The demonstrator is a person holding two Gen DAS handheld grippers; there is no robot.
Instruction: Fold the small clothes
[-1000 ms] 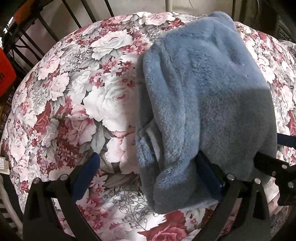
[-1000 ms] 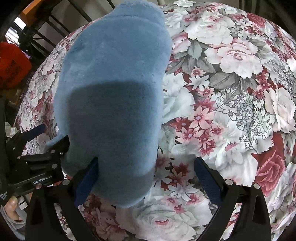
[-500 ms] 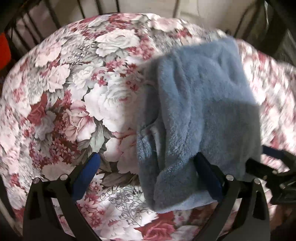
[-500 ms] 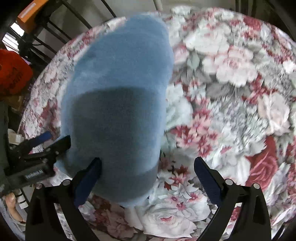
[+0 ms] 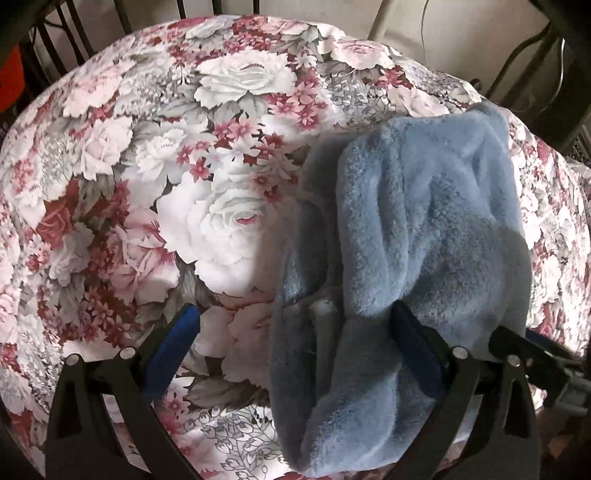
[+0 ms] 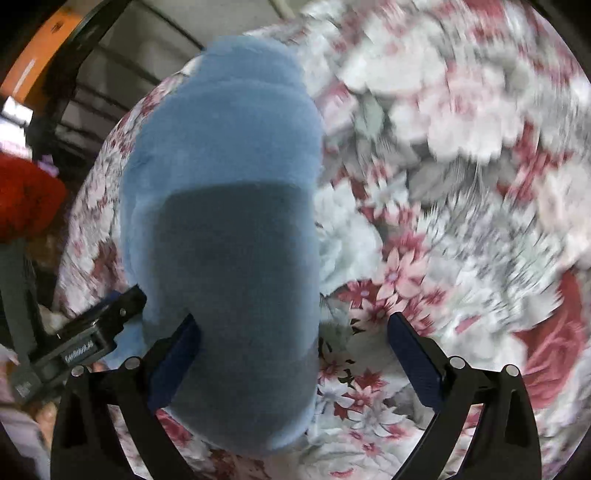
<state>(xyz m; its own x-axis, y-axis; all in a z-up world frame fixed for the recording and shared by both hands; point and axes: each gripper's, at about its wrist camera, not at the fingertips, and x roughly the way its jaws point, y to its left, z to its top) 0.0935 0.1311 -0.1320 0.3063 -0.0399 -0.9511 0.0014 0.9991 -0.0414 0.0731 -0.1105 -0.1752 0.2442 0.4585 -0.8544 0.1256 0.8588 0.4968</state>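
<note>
A fluffy blue fleece garment [image 5: 417,236] lies bunched on the floral tablecloth [image 5: 155,192]. My left gripper [image 5: 293,332] is open, its fingers wide apart. The garment's near edge drapes over its right finger [image 5: 413,350], while the left finger stands over bare cloth. In the right wrist view the garment [image 6: 229,192] fills the left half and covers the left finger [image 6: 173,362] of my open right gripper [image 6: 295,343]. Each gripper shows at the other view's edge: the right one [image 5: 535,354] and the left one [image 6: 85,343].
Black metal rails [image 5: 122,14] and a pale wall stand behind the table's far edge. A red object [image 6: 26,199] and an orange bar [image 6: 40,55] sit off the left side. Bare floral cloth [image 6: 461,184] spreads to the right of the garment.
The garment's far end has drawn nearer and wrinkled into folds, baring more cloth beyond it. Both views have shifted, and the right wrist view is now blurred by motion. Both grippers stay open.
</note>
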